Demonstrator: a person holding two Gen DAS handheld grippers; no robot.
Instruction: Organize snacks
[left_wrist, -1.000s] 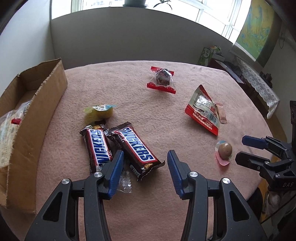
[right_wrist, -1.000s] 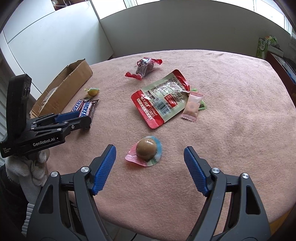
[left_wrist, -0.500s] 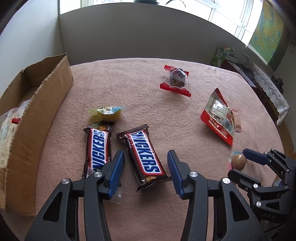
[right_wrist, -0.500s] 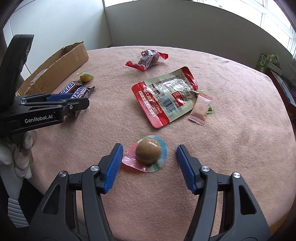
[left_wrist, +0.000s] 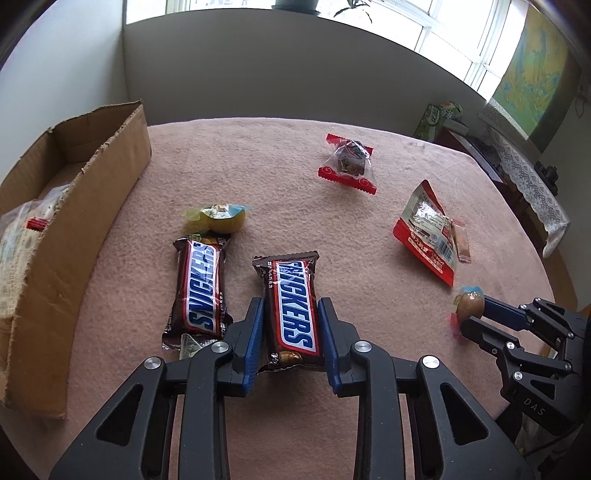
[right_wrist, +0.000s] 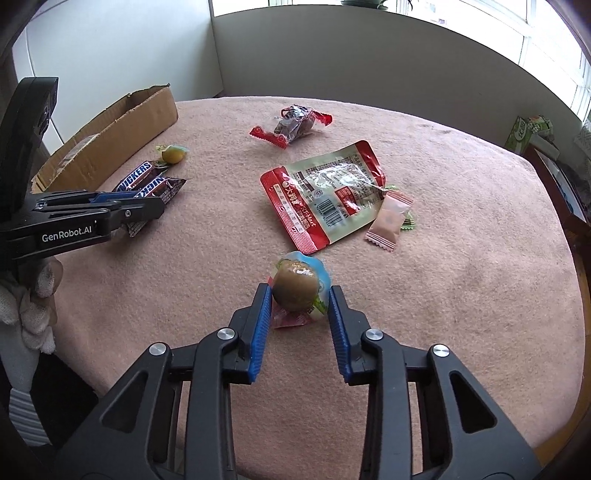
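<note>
My left gripper (left_wrist: 290, 314) is shut on a Snickers bar (left_wrist: 293, 312) that lies on the pink tablecloth; its blue pads press both long sides. A second Snickers bar (left_wrist: 202, 290) lies just left of it. My right gripper (right_wrist: 297, 295) is shut on a brown round sweet in a clear wrapper (right_wrist: 295, 288), which also shows in the left wrist view (left_wrist: 469, 303). The cardboard box (left_wrist: 74, 229) stands at the table's left edge with bagged snacks inside.
A yellow jelly cup (left_wrist: 218, 218), a red-edged wrapped cake (left_wrist: 349, 164), a red and clear pouch (right_wrist: 325, 192) and a small pink sachet (right_wrist: 389, 218) lie on the round table (right_wrist: 461, 295). A cabinet with a lace cloth (left_wrist: 532, 184) stands to the right.
Both grippers moved forward and closed: the left around the right-hand Snickers bar, the right around the brown sweet. The sweet now sits tilted up between the pads.
</note>
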